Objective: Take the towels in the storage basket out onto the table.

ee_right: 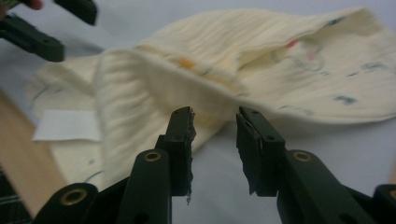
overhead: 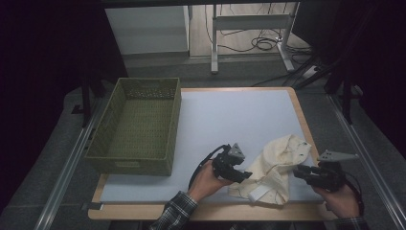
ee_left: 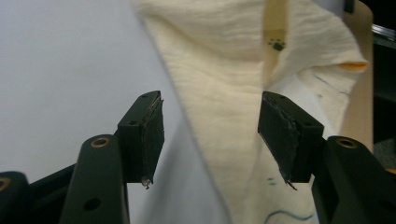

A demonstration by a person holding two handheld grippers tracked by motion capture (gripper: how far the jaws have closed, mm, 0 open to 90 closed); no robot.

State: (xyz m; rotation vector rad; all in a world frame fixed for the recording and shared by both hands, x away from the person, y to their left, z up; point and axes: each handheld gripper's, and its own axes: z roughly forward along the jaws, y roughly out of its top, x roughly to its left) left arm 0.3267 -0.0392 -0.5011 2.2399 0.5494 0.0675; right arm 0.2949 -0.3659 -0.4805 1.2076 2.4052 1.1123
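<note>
Cream, crumpled cloth lies between both grippers near the table's front edge, bare white surface beyond. Left hand-held gripper half-open astride its fold; right hand-held gripper narrowly parted, empty.

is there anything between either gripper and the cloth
Nothing visible. The cream cloth lies crumpled on the white mat, with the left gripper at its left edge and the right gripper at its right edge. Both have their jaws open, with cloth straight ahead of them. The green basket sits off to the left.
</note>
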